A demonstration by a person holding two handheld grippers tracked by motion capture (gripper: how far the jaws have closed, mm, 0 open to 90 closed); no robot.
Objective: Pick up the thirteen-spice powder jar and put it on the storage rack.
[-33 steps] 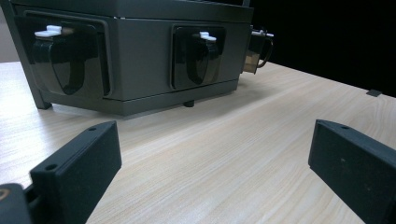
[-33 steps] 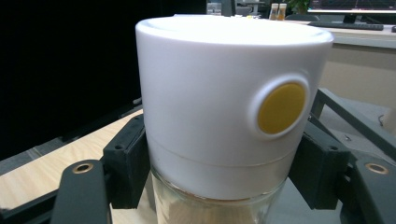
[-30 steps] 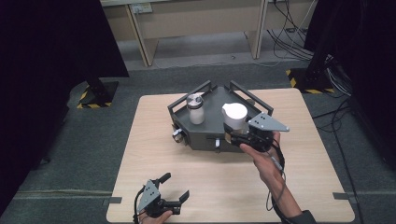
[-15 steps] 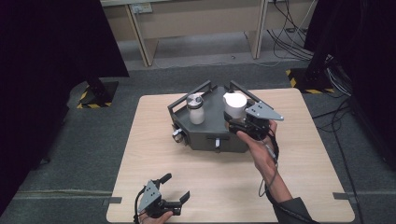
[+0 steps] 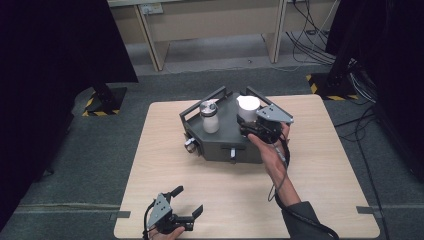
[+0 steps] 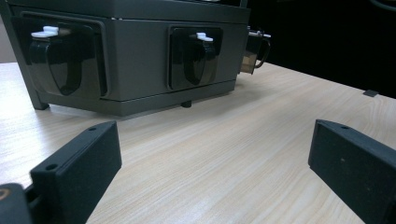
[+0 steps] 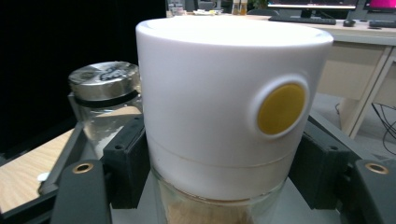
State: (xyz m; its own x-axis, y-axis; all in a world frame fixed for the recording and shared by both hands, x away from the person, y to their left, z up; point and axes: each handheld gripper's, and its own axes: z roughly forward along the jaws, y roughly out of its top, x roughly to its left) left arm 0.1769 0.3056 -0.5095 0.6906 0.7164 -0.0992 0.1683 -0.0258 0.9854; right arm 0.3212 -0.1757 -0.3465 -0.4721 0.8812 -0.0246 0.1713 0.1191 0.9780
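A dark grey box (image 5: 220, 145) with rails on top stands mid-table. On it is a glass jar with a metal lid (image 5: 209, 117) (image 7: 103, 100). To that jar's right is a white-capped jar (image 5: 248, 106), and my right gripper (image 5: 248, 123) is shut on it. In the right gripper view the white cap (image 7: 219, 93) has a yellow dot, and the right gripper (image 7: 222, 163) has a jaw pressed on each side of the glass just under the cap. Near the table's front edge my left gripper (image 5: 189, 200) (image 6: 212, 154) is open and holds nothing, facing the box's front (image 6: 135, 60).
The box front has two recessed pockets with white tabs (image 6: 198, 36) and a small metal part (image 6: 254, 46) at its corner. Bare wooden table (image 5: 325, 165) lies around the box. Desk legs (image 5: 152, 37) and cables (image 5: 310, 40) stand beyond the far edge.
My right gripper has carried the white-capped jar away from me and a little left, over the box top beside the metal-lidded jar. The left gripper has stayed still.
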